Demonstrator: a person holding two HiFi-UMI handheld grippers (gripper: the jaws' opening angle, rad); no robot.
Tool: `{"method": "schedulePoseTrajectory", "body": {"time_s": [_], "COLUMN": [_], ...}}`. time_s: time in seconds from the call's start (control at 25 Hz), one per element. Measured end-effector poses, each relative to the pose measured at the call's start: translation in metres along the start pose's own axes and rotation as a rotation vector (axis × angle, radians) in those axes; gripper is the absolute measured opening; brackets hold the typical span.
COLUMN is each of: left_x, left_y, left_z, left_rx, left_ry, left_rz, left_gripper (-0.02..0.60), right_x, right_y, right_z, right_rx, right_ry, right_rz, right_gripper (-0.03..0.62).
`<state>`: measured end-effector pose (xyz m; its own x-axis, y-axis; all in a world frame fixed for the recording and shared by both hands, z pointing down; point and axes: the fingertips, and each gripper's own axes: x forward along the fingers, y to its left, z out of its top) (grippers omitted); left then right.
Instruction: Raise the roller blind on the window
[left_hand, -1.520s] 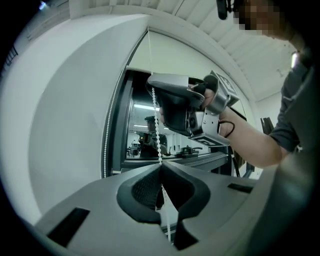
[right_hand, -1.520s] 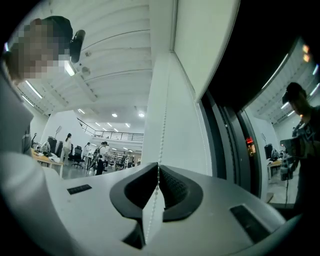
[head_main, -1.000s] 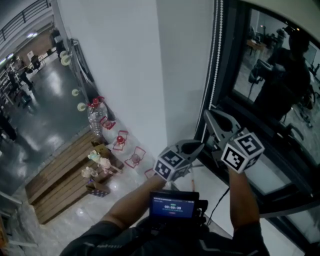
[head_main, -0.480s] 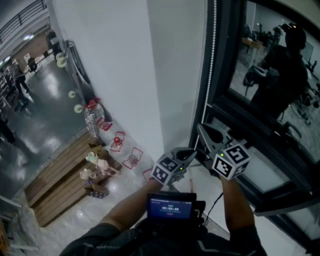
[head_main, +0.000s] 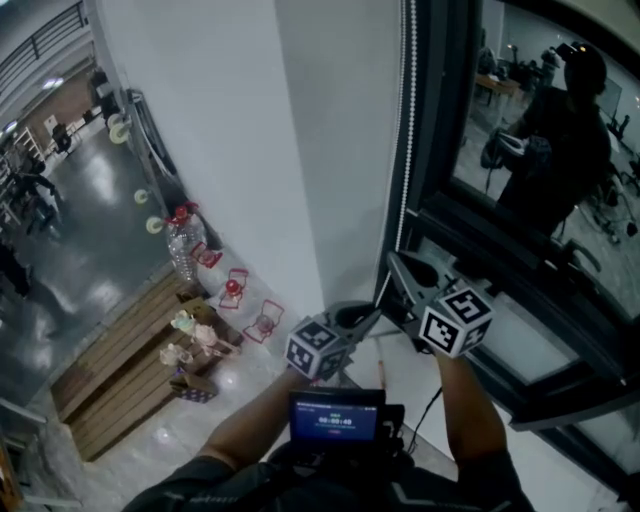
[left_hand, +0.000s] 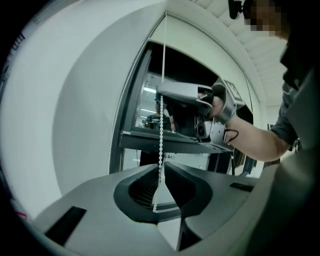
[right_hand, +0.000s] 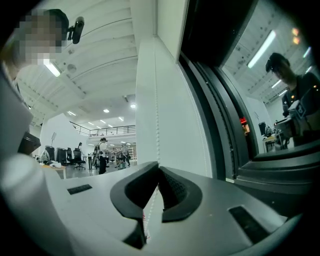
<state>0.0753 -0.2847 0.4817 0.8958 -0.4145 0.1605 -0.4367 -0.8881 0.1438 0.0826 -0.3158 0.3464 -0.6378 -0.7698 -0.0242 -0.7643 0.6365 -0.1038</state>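
Observation:
A white bead chain hangs down the dark window frame beside the glass. My right gripper is shut on the bead chain, which passes between its tips and hangs on below. Just lower, my left gripper has the same chain running through its jaws. Those jaws have just been opening and stand slightly apart, with the chain loose between them. The right gripper shows above in the left gripper view, a hand holding it.
A white wall pillar stands left of the window. A dark sill runs along below the glass. On the floor to the left are a water bottle, small red stands and a wooden pallet. A chest-mounted screen sits below my grippers.
Both grippers have come down along the chain and sit lower and further left in the head view. The right one stays above the left.

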Motion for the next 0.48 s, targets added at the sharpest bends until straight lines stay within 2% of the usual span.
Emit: {"method": "schedulePoseTrajectory", "body": {"time_s": [0.12,0.24,0.4,0.48], "left_x": [-0.019,-0.035,-0.049,-0.05], "left_y": [0.006,0.009,0.0,-0.009], "left_z": [0.02,0.05,0.126,0.163], "left_rx": [-0.004,0.034,0.066,0.094], "left_ry": [-0.027,-0.065,-0.215,-0.264], "left_rz": [0.029,0.049,0.042,0.028], "left_gripper": [0.064,0.089,0.089,0.089], "right_x": [0.0,0.001,0.001,0.0], "right_y": [0.0,0.0,0.003,0.005], "right_z": [0.001,-0.001,-0.002,-0.001], "right_rx": [0.004,0.002,-0.003,-0.003], "right_ry": [-0.005,-0.007,-0.006,-0.009], "right_rz": [-0.002,0.01,0.021,0.025], "right_gripper": [0.0,0.0,0.0,0.0]}}
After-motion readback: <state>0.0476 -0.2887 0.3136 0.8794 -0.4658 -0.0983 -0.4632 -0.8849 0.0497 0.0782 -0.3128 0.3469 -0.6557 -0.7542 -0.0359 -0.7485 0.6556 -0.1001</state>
